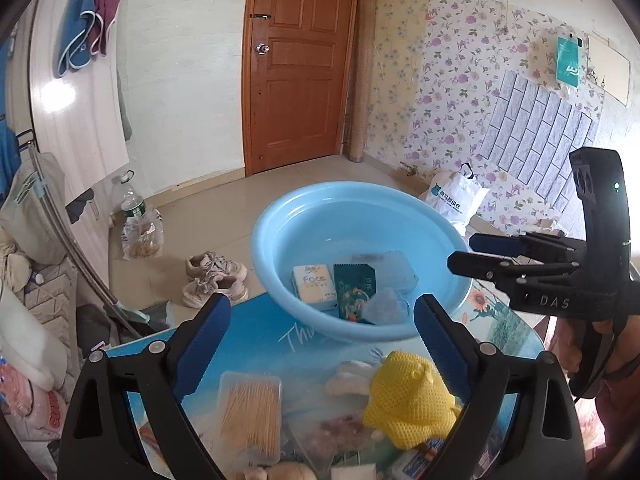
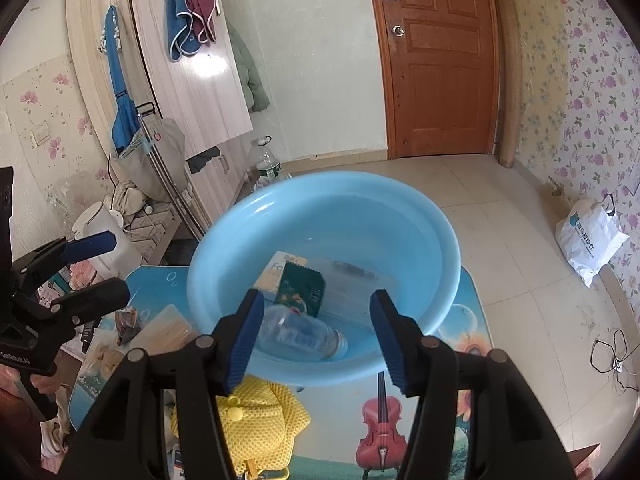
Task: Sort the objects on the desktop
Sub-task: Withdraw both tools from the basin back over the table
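Both spread wide, gripping nothing: left gripper (image 1: 322, 344) over the toothpick box (image 1: 250, 416) (near desk edge), right gripper (image 2: 320, 340) above the basin's (image 2: 400, 364) clear bottle (image 2: 300, 336).

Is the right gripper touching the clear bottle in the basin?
Apart. The right wrist view shows the right gripper open and empty above the bottle, lying in the basin.
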Tool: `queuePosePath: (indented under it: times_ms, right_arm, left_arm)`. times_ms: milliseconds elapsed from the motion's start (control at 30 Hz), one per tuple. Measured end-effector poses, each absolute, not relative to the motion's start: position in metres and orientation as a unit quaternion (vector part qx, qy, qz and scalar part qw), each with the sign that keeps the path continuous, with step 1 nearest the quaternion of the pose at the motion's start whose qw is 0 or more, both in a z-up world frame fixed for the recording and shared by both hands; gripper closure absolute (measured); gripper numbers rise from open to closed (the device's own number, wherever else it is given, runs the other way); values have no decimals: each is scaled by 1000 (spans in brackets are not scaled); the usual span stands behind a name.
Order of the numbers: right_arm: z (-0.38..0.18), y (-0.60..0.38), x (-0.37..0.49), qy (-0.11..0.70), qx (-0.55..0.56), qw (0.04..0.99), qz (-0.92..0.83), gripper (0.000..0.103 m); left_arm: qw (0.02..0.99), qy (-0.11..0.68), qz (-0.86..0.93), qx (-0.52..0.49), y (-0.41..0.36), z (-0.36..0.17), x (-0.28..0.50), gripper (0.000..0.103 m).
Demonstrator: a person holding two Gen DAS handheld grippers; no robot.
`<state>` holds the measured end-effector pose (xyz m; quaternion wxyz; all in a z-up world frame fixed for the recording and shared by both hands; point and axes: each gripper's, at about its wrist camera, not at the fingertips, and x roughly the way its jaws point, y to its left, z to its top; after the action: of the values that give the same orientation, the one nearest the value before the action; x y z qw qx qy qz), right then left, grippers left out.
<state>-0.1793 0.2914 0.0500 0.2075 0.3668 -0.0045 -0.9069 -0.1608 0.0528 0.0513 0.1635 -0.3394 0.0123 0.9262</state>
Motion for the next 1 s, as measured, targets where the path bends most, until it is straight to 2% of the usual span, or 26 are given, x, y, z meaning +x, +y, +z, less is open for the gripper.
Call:
queuePosePath:
  times_ms: [300,467,767,867,1000]
  right_arm:
    - [43,294,-153,-15,375,193,-906,48]
    - [41,287,-133,-3,370,199,-907,32]
    - [39,278,-95,4,332,184,-925,15]
    - [33,277,-84,-3,329,185,-926,0]
    - [13,270,-71,11,347,185,-920,0]
  left_arm:
    - [153,18,922,-355,45,41,-120,10]
    - [143,19,932,-332,39,38,-94,0]
    - [109,11,937,-331,26,26,-60,0]
    - [104,12,941,-322,25,22,-44,0]
    - [99,9,941,-322,24,8,-23,0]
